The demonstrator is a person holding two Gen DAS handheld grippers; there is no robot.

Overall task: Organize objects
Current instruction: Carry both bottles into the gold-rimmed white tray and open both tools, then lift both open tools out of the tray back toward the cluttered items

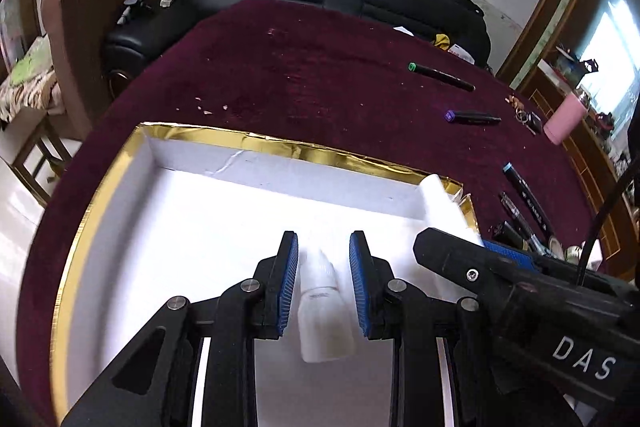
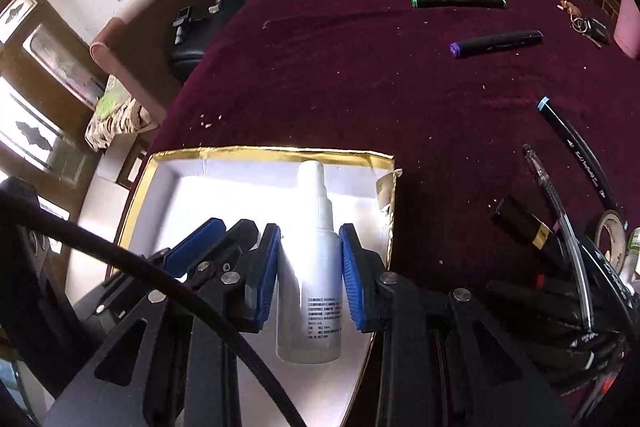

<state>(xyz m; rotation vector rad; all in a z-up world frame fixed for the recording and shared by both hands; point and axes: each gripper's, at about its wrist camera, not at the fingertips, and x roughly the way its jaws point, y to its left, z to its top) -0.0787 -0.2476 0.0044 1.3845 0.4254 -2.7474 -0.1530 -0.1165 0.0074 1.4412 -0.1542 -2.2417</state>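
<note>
The left tool [image 1: 323, 259] was positioned over the white interior of a shallow gold-rimmed box [image 1: 224, 139] on the worktop [image 1: 320, 67], which was covered in dark red cloth. Its blue pads [image 1: 289, 279] stood apart, with a small white bottle [image 1: 324, 311] between them; a gap was visible on both sides of the bottle, so no clamping was observed in that view.

In the right wrist view, the right tool [image 2: 310, 263] also stood with its pads [image 2: 269, 267] apart on either side of a white bottle [image 2: 316, 267] that lay in the box [image 2: 280, 151], nozzle pointing away from the camera. Whether the pads touched the bottle could not be determined. The left tool [image 2: 200, 247] appeared just beside it, on the left.

Outside the box, on the cloth, lay a green-capped marker [image 2: 458, 2], a purple-capped marker [image 2: 496, 41], a blue-capped marker [image 2: 576, 147] and a clear pen [image 2: 556, 211]. A roll of tape [image 2: 610, 231] sat near the right edge. A bunch of keys [image 2: 588, 25] lay at the far side, near a pink cup [image 1: 564, 117].
</note>
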